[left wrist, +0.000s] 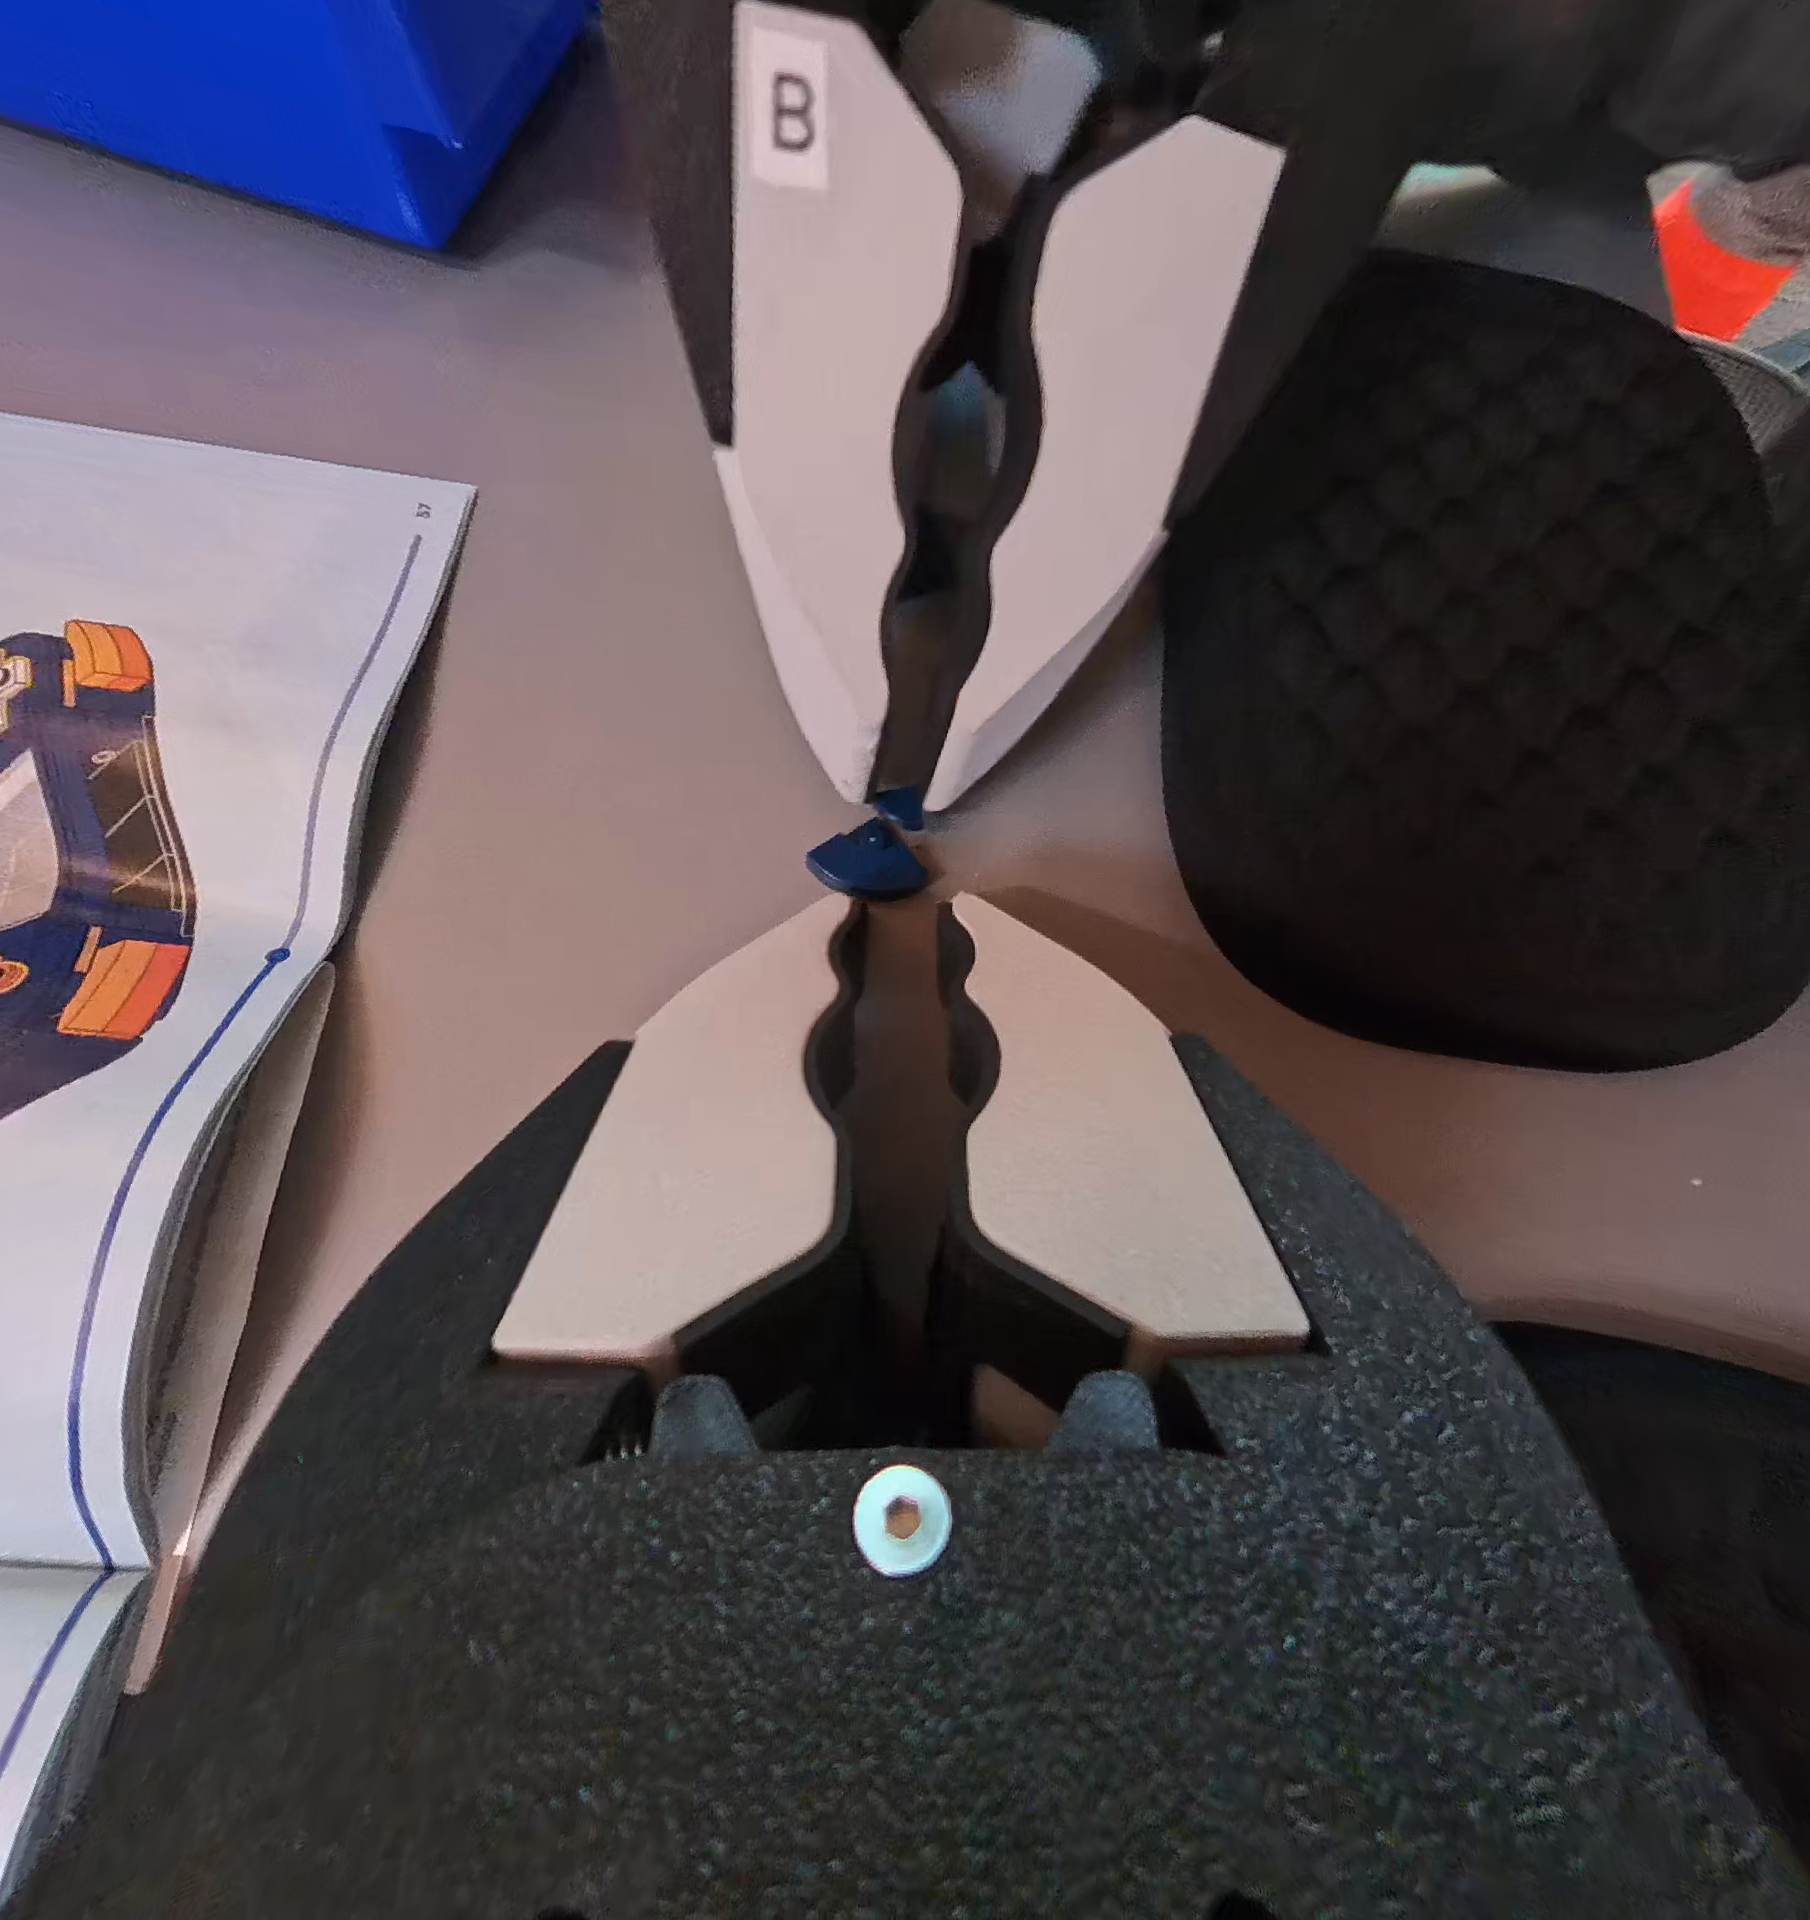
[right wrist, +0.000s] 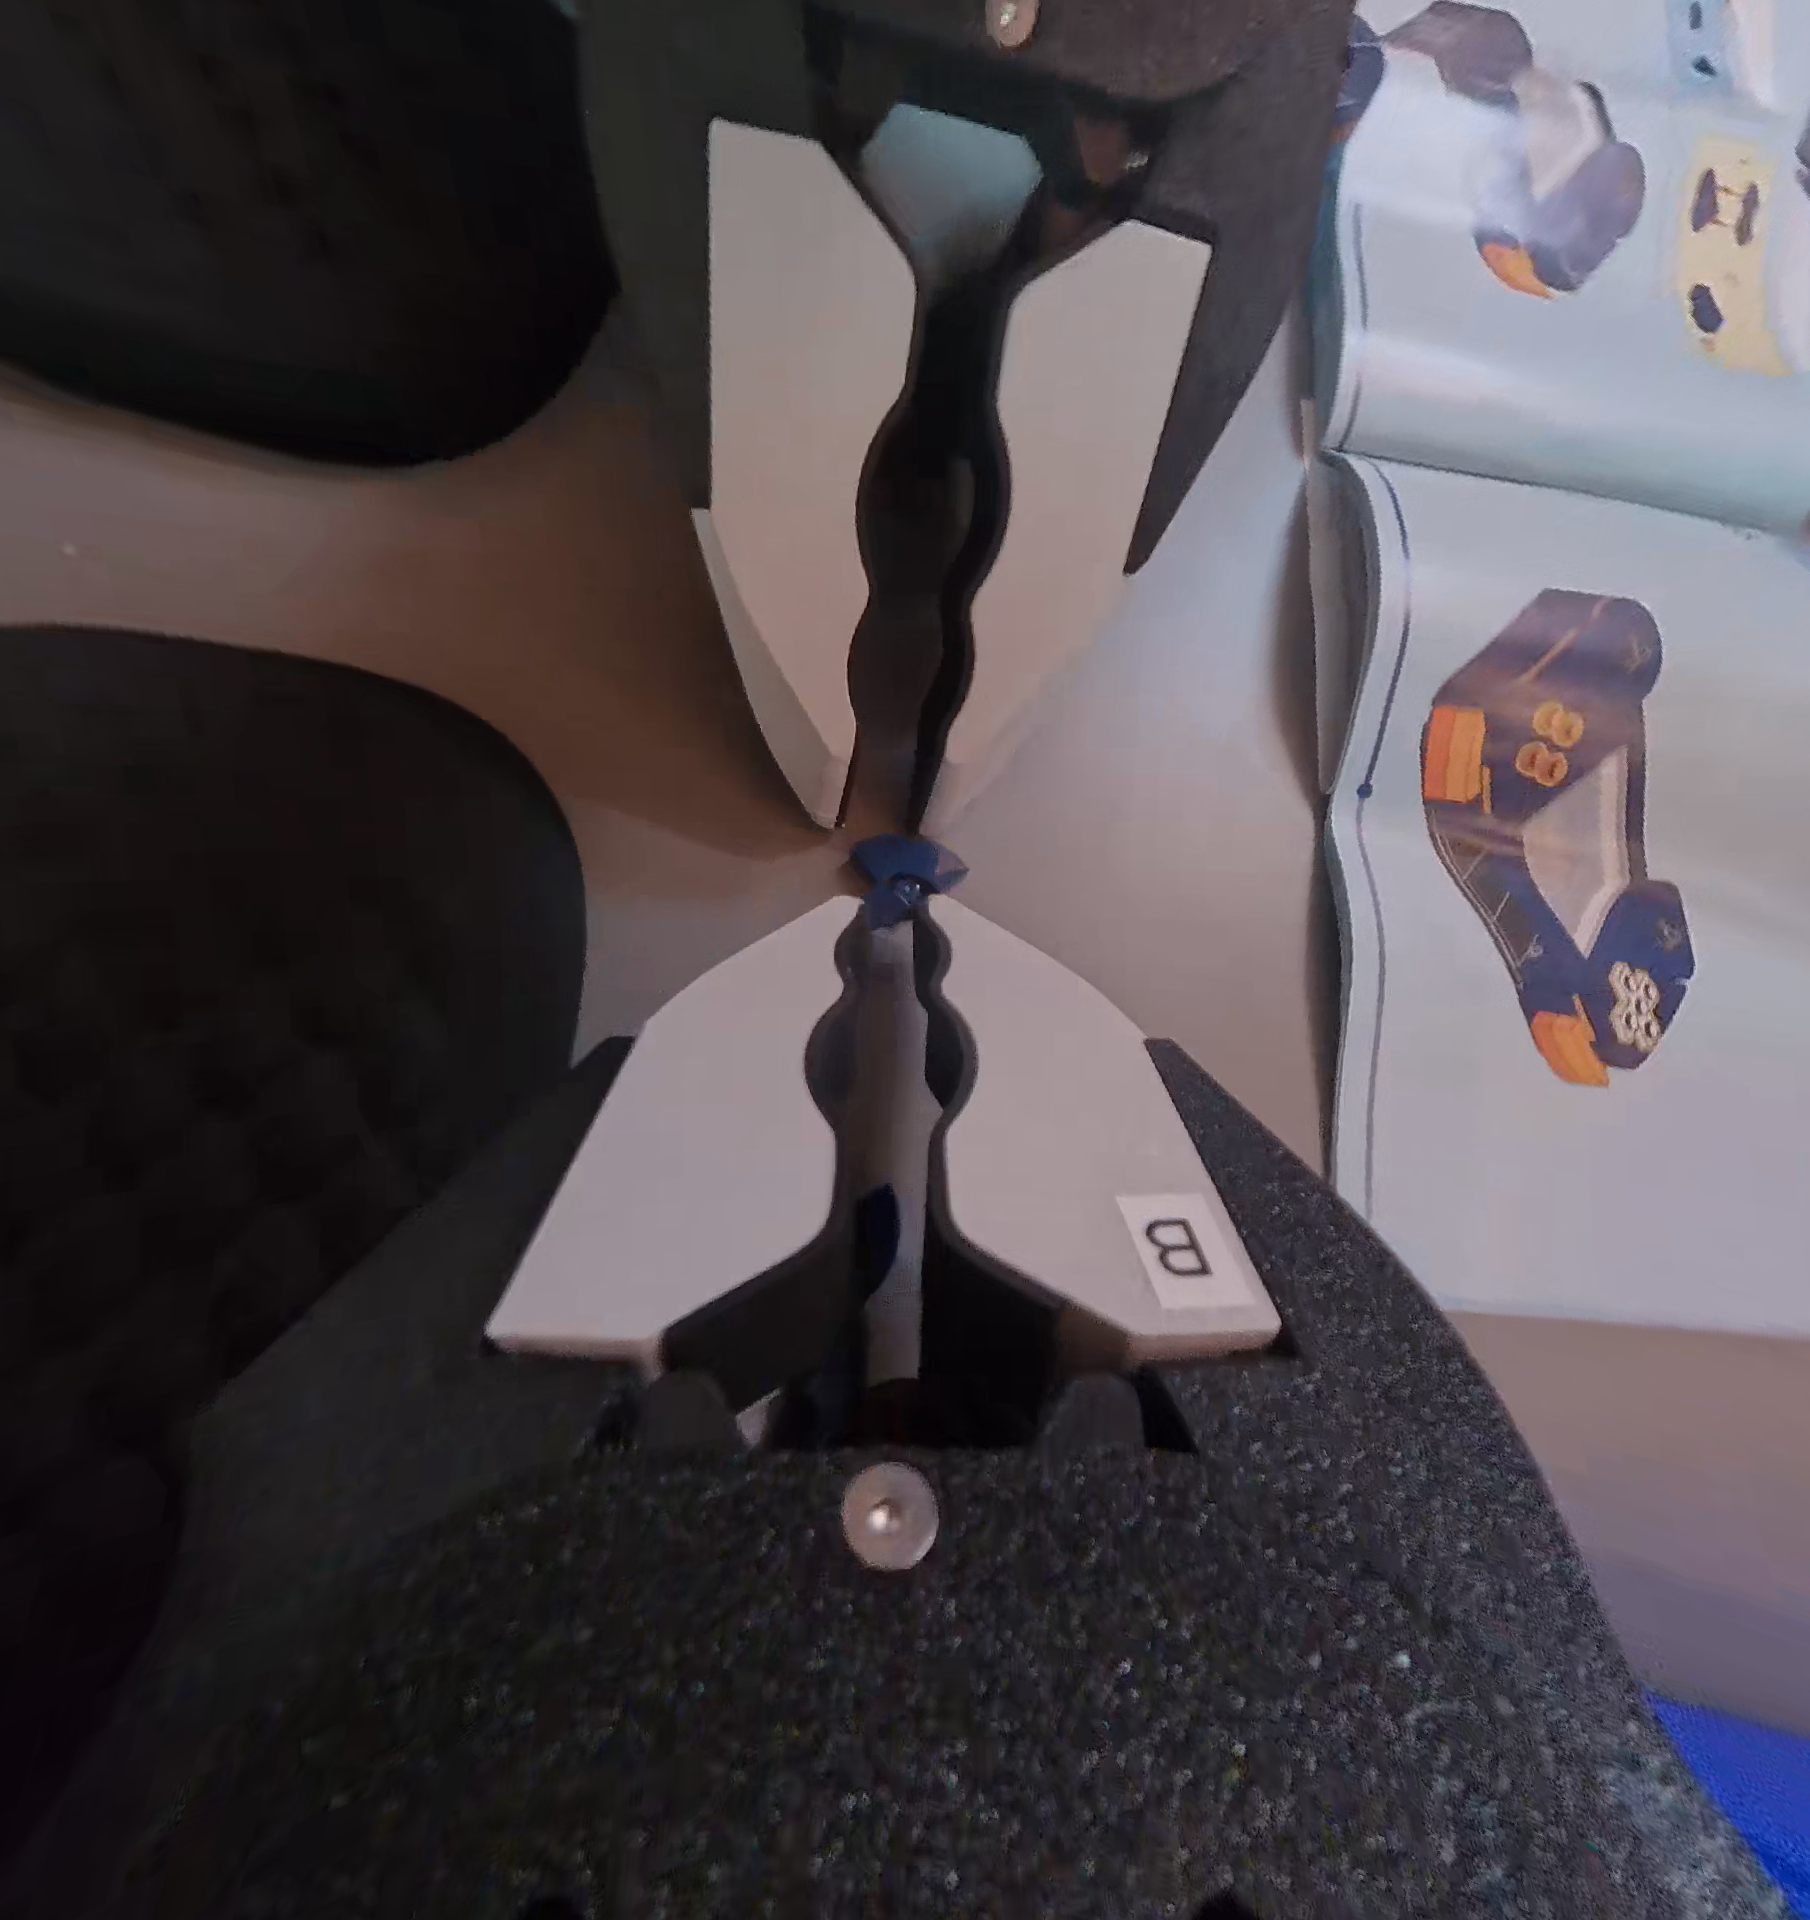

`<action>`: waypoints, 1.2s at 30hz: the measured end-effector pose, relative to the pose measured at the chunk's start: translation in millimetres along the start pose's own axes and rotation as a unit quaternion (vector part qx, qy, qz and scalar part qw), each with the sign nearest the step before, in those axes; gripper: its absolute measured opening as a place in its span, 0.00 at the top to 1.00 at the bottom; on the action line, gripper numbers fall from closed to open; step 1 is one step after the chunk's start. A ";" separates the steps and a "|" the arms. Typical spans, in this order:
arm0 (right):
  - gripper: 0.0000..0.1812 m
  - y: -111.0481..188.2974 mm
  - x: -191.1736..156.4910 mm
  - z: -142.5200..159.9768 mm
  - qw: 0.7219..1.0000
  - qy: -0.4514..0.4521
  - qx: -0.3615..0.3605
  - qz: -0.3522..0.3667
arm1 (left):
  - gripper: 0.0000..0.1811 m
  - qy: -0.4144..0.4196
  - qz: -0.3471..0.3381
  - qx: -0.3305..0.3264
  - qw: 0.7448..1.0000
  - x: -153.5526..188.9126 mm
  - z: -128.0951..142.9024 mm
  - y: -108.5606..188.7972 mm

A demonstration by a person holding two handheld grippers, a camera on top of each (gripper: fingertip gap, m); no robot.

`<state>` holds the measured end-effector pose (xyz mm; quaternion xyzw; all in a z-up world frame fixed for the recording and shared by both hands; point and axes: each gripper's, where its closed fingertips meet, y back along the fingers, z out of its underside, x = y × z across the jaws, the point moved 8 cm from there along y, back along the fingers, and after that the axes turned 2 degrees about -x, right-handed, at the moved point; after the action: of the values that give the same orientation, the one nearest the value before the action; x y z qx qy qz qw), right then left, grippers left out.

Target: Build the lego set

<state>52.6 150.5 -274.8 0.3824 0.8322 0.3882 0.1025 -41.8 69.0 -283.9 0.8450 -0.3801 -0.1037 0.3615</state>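
Observation:
My left gripper (left wrist: 899,902) and my right gripper (right wrist: 888,920) meet tip to tip above the grey table (left wrist: 568,675). The left is shut on a dark blue fan-shaped Lego piece (left wrist: 865,864), which also shows in the right wrist view (right wrist: 906,860). The right is shut on a smaller dark blue piece (right wrist: 885,906), seen in the left wrist view (left wrist: 901,806) at the tips of the right gripper (left wrist: 899,795). The two pieces touch each other. The left gripper (right wrist: 885,826) comes in from the top of the right wrist view.
An open instruction booklet (left wrist: 205,831) with pictures of a blue and orange car lies beside the grippers, also in the right wrist view (right wrist: 1555,831). A blue bin (left wrist: 257,94) stands beyond it. Black textured pads (left wrist: 1483,665) (right wrist: 205,987) lie on the other side. My left and right fingertips are right by each other.

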 end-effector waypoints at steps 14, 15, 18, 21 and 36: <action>0.96 -5.1 13.0 -1.1 0.996 0.075 -0.005 -0.057 | 0.95 -0.005 0.019 -0.003 1.000 -4.3 -1.6 -1.0; 0.96 -5.2 12.6 -1.6 0.995 0.077 -0.005 -0.058 | 0.95 -0.005 0.019 -0.003 1.000 -4.3 -1.6 -1.0; 0.96 -5.1 12.0 -2.5 0.995 0.085 -0.010 -0.055 | 0.95 -0.006 0.018 -0.003 1.000 -4.5 -1.9 -1.1; 0.96 -4.6 12.4 -3.2 0.995 0.088 -0.013 -0.053 | 0.95 -0.009 0.016 -0.003 1.000 -4.3 -2.1 -1.2; 0.96 -3.7 14.3 -3.3 0.996 0.080 -0.018 -0.041 | 0.97 0.111 0.060 0.007 0.992 -13.5 -2.1 -1.4</action>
<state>39.2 157.4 -273.4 0.3135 0.8457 0.4279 0.0585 -49.3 80.4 -284.7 0.8297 -0.3883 0.0150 0.4008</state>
